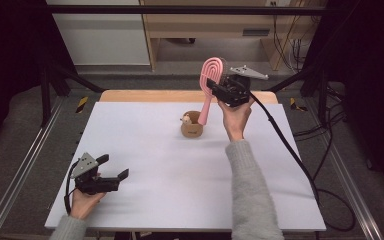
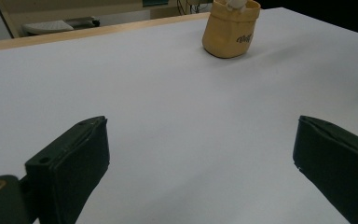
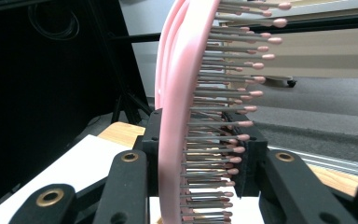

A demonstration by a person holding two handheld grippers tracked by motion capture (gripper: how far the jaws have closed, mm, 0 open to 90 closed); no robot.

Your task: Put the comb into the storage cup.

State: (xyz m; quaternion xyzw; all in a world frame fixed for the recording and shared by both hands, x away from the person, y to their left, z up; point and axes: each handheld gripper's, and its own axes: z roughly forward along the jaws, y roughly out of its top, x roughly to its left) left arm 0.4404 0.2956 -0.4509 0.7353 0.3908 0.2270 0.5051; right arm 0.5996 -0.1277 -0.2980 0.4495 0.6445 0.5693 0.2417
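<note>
The right gripper (image 1: 219, 86) is being held above the far side of the white table (image 1: 145, 150), its black jaws pinching the head of a pink hairbrush (image 1: 211, 77). The brush is made of smooth pink plastic, with a looped, open oval head and a slim straight handle. The handle is slanting down into a small tan pouch (image 1: 192, 129), a soft, rounded, cup-shaped container with dark lettering on its side. A small pale object (image 1: 185, 119) is sitting at the pouch's rim; its identity cannot be told.

In the right gripper view, the hairbrush (image 3: 177, 93) is standing edge-on between the jaws. Its thin grey bristles are ending in rounded pink tips and projecting toward one jaw.

The left gripper (image 1: 114, 171) is resting low at the near left corner of the table, jaws spread wide and holding nothing. In the left gripper view, the matte black jaw pads are standing well apart over the bare, smooth tabletop (image 2: 168, 116), with the pouch (image 2: 230, 29) farther off.
</note>
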